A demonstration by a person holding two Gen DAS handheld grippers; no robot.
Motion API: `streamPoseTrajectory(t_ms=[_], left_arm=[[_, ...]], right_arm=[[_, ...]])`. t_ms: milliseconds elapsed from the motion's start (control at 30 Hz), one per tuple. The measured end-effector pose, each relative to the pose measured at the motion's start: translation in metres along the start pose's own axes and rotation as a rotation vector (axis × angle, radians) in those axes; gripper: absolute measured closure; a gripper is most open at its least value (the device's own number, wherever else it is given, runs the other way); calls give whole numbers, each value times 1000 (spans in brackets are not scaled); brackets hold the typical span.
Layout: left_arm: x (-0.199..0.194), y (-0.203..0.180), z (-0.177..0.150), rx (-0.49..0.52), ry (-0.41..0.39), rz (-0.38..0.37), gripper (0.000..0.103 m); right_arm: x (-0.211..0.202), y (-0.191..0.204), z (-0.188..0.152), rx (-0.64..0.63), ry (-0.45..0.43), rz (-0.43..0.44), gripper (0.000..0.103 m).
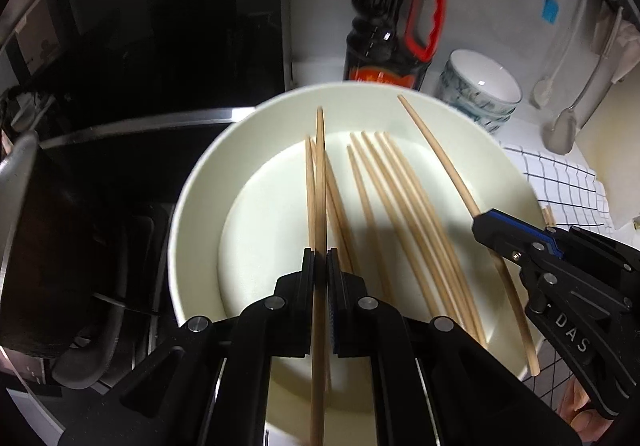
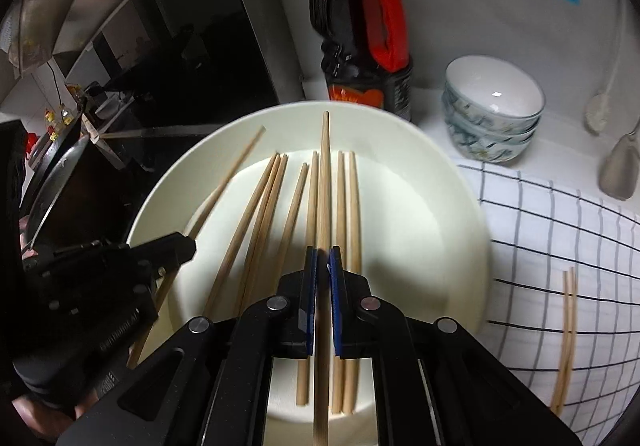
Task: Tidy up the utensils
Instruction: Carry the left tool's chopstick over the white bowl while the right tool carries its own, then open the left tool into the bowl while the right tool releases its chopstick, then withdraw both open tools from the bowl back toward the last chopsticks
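Left wrist: left gripper clenched on one chopstick over white bowl; soy bottle behind

Right wrist: right gripper clenched on another chopstick; checked cloth beside bowl

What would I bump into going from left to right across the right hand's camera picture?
The other gripper holding one chopstick → the big white bowl with loose chopsticks → this gripper pinching a chopstick → the checked cloth → two chopsticks on it.
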State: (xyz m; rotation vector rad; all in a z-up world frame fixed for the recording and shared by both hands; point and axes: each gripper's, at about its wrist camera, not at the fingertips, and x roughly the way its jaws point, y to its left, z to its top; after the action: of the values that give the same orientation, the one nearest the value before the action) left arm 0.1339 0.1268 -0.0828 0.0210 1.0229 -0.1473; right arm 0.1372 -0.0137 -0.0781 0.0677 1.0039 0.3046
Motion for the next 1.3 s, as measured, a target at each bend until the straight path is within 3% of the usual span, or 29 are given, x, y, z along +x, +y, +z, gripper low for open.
streamPoseTrajectory(t_ms=[333, 367, 433, 467, 500, 733, 900, 1300], left_arm=[[17, 0, 5, -20, 22, 43, 95], [14, 2, 6, -30, 13, 47, 87], [5, 6, 7, -44, -16, 71, 53], [-2, 9, 7, -53, -43, 89, 24], [-9, 11, 6, -61, -71, 99, 21], [-26, 23, 0, -88, -72, 112, 20], [-36, 20, -8, -74, -61, 104, 14], [-48, -8, -25, -14, -54, 31, 12]], right_arm=[[17, 0, 9, 9, 34, 7, 95], [15, -1, 9, 13, 29, 10, 91], [5, -5, 10, 20, 4, 0, 72], [2, -6, 10, 22, -6, -8, 70], [-2, -9, 10, 25, -14, -16, 69], [-23, -21, -2, 57, -37, -53, 55], [-33, -22, -16, 65, -35, -59, 47], [-62, -36, -51, 135, -41, -101, 41]])
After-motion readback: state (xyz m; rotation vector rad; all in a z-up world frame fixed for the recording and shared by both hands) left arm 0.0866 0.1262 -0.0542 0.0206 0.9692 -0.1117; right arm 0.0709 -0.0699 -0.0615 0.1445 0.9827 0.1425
